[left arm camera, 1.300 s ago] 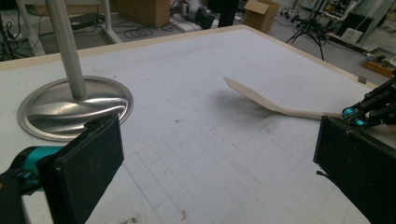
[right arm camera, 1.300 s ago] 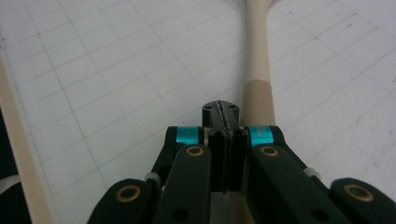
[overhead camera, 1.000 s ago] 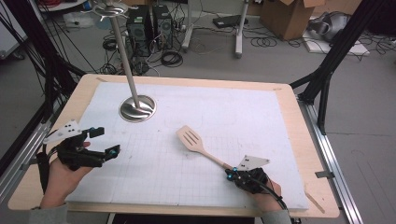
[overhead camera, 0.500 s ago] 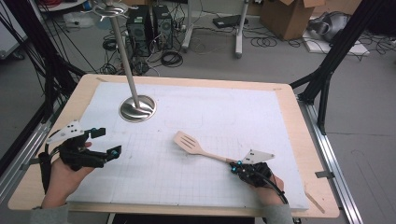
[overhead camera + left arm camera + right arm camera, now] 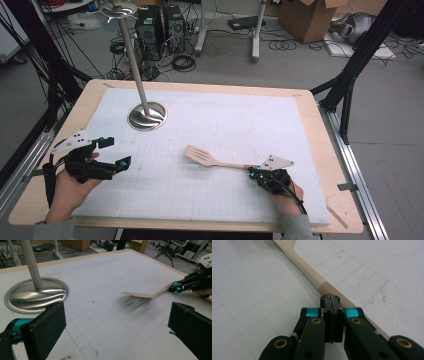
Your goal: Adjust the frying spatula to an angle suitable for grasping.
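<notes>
A wooden slotted spatula (image 5: 200, 154) lies near the middle of the white gridded mat (image 5: 235, 120), its handle running right to my right gripper (image 5: 252, 171). In the left gripper view its head (image 5: 140, 294) hangs a little above the mat, over its own shadow. In the right gripper view that gripper (image 5: 329, 298) is shut, pads together with no gap. Its tips sit on top of the handle (image 5: 304, 267), which runs on under the fingers. My left gripper (image 5: 117, 152) rests at the mat's left edge, open and empty, its pads (image 5: 45, 330) far apart.
A metal stand with a round base (image 5: 147, 116) and a tall pole (image 5: 131, 50) stands at the back left of the mat. The wooden table rim (image 5: 325, 150) frames the mat. Black frame legs, cables and boxes fill the floor beyond.
My right gripper has slid to the right, and the spatula has swung with it: the handle lies flatter across the mat and the head sits slightly further left. The left gripper has stayed put.
</notes>
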Demonstrator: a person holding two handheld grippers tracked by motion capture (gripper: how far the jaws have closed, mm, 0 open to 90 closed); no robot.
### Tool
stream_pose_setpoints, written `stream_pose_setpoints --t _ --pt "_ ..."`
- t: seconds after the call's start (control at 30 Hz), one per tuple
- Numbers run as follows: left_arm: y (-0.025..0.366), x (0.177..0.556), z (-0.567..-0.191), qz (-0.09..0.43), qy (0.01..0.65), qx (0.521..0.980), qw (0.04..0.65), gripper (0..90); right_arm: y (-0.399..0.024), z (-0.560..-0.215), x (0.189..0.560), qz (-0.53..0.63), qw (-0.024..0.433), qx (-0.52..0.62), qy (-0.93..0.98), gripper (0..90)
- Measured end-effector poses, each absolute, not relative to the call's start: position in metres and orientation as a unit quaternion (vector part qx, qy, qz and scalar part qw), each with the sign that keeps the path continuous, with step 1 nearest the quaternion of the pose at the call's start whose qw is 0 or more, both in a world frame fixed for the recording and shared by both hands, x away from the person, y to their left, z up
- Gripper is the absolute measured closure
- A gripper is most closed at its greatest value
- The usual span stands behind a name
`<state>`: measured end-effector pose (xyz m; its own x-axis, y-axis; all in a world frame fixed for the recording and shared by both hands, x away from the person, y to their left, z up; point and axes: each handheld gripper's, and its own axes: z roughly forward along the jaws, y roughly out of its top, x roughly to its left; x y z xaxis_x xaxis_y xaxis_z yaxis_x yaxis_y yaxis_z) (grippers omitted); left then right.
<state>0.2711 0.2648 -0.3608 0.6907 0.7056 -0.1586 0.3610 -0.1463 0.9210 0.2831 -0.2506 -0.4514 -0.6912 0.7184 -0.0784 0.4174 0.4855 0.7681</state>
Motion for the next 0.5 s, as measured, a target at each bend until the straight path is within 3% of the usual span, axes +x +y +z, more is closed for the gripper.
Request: stream_pose_setpoints --t 0.5 --pt "0.2635 0.2722 -0.3624 0.156 0.361 0.742 0.543 2.1 -0.2516 -0.4508 0.2868 0.376 0.205 0.352 0.832 90.0"
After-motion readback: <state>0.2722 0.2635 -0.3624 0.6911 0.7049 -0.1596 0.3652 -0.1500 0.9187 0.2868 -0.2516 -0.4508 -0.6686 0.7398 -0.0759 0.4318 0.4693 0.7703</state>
